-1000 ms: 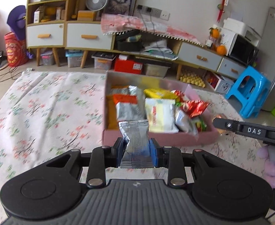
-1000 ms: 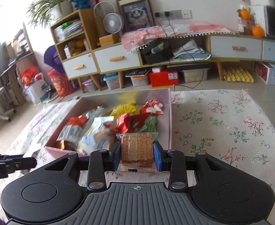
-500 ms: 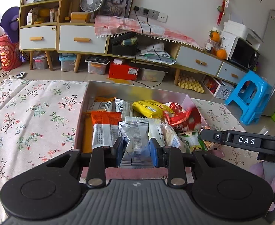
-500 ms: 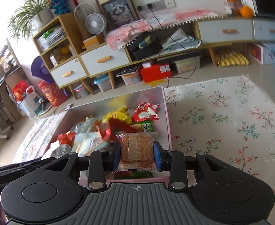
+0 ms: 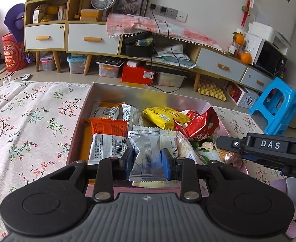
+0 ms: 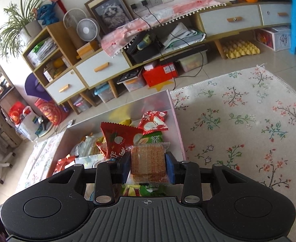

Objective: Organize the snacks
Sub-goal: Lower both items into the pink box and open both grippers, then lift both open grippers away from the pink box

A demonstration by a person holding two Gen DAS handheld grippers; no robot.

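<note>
A: Left gripper status?

B: Clamped on silver snack packet; packet upright between blue pads, over near edge of pink box; orange-and-white packet to its left in box, yellow packet and red packet to its right.

A: Right gripper status?

B: Jaws just opening, clear-wrapped cracker pack between them; pads close at both sides, contact impossible to confirm; pack above box's right end, over green packet; floral cloth to right of box.
</note>
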